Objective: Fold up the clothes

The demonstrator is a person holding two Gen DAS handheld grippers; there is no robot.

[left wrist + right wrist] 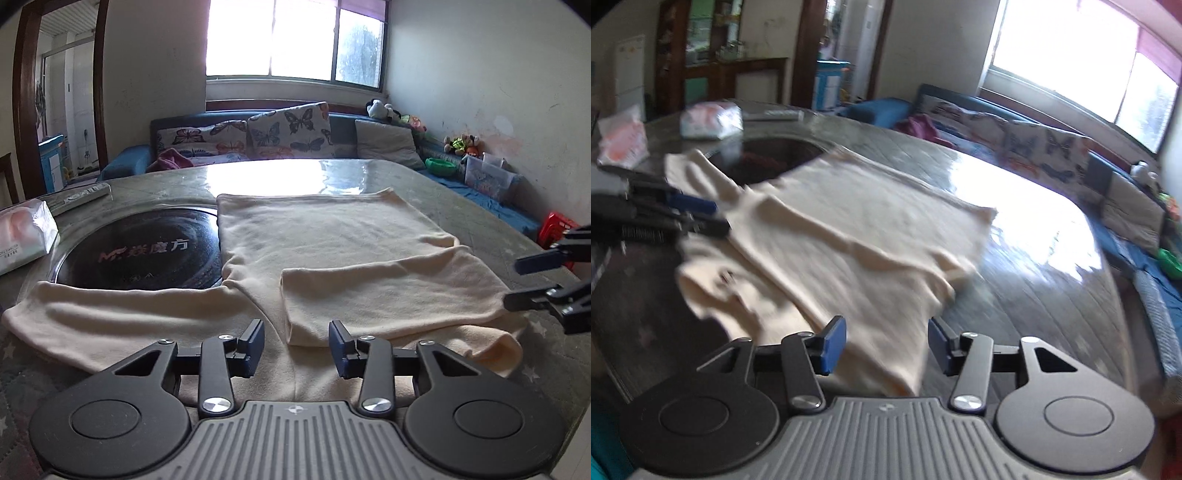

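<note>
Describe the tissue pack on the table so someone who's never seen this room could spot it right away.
Start at the big round table with the cream garment spread across it. Left of the garment lies a black glass disc set into the tabletop; the tissue pack sits just beyond its left rim. It's the soft white-and-pink plastic packet, unlike the slim grey remote behind it.

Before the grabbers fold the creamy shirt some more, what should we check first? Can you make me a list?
1. Shirt lying flat on the table: ok, body spread out.
2. One sleeve already folded across the body: ok.
3. Other sleeve folded in: not ok, it lies stretched out sideways, partly over the black round cooktop.
4. Left gripper free of cloth: ok, jaws apart above the shirt, nothing pinched.
5. Right gripper free of cloth: ok, jaws apart; the picture is blurry.
6. Tissue pack out of the way: ok, beside the shirt, not touching.
</note>
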